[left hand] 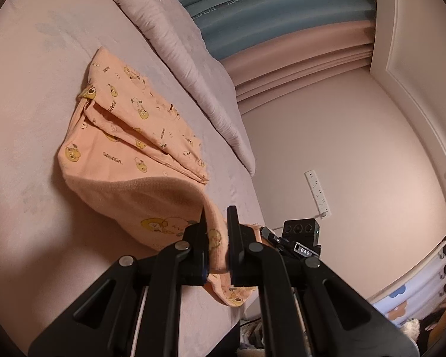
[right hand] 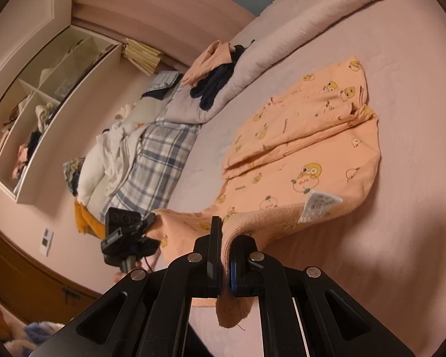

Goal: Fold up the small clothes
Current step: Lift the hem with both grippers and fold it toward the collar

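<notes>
Pink walls and a pink-sheeted bed (right hand: 401, 119) fill both views, with a rumpled grey quilt (left hand: 193, 68) bunched along the bed's far side. On the sheet lies one small orange garment (left hand: 128, 136), printed with yellow cartoon characters and the repeated word "SAGAGA"; its far part rests flat and folded over, while its near edge is lifted off the sheet. A white care tag (right hand: 319, 205) sticks up from the fleecy inside of that raised edge; its print is too small to read. The left gripper (left hand: 217, 238) is clamped on one corner of the lifted edge, the right gripper (right hand: 227, 250) pinches the other, and cloth hangs down between each pair of fingers. A plaid pillow (right hand: 160, 160) and a heap of white laundry (right hand: 110, 160) sit at the bed's end, and dark clothes (right hand: 217, 86) lie on the quilt. Blue cushioning (left hand: 267, 9) behind the bed carries writing seen reversed, hard to make out. A white socket strip (left hand: 318, 193) is fixed to the wall.
</notes>
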Tool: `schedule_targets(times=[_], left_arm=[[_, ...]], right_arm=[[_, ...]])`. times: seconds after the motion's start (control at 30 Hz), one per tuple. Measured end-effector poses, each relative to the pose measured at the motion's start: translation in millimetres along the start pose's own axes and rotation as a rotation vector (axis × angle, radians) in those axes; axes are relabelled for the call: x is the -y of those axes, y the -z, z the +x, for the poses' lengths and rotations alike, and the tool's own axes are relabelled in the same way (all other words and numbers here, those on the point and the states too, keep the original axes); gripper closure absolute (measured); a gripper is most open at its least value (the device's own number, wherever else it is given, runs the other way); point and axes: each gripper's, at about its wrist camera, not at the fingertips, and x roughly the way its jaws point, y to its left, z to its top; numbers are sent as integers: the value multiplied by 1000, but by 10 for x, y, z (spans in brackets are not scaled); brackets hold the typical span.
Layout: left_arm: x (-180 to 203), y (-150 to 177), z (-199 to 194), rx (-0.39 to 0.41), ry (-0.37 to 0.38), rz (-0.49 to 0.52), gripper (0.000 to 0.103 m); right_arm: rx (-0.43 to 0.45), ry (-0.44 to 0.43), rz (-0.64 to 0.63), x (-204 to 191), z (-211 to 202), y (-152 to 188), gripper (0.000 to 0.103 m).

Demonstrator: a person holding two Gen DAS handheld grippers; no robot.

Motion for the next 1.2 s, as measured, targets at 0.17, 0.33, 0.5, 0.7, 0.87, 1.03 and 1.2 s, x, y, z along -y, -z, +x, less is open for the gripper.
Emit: schedule_targets(times=[0.17, 0.33, 0.5, 0.7, 0.87, 1.03, 1.2], left_arm=[[10, -112, 60, -3, 7, 5, 97], [0, -217, 129, -2, 13, 5, 97], [-10, -337, 179, -2, 16, 9, 97], [27, -527, 257, -1, 11, 24, 97], [48, -743, 328, 14, 0, 40, 97], [19, -998, 422, 37, -10, 32, 97], [-10, -1222, 522, 49, -16, 22, 97]], right_arm=[[11, 3, -8, -4, 3, -69, 97], [19, 1, -10, 8, 42, -167, 97], [27, 1, -12, 24, 75, -252, 97], [58, -1, -1, 83, 52, -405, 97], [96, 8, 11, 141, 28, -539, 97], [124, 25, 29, 214, 48, -736, 97], [148, 13, 47, 263, 104, -968, 97]])
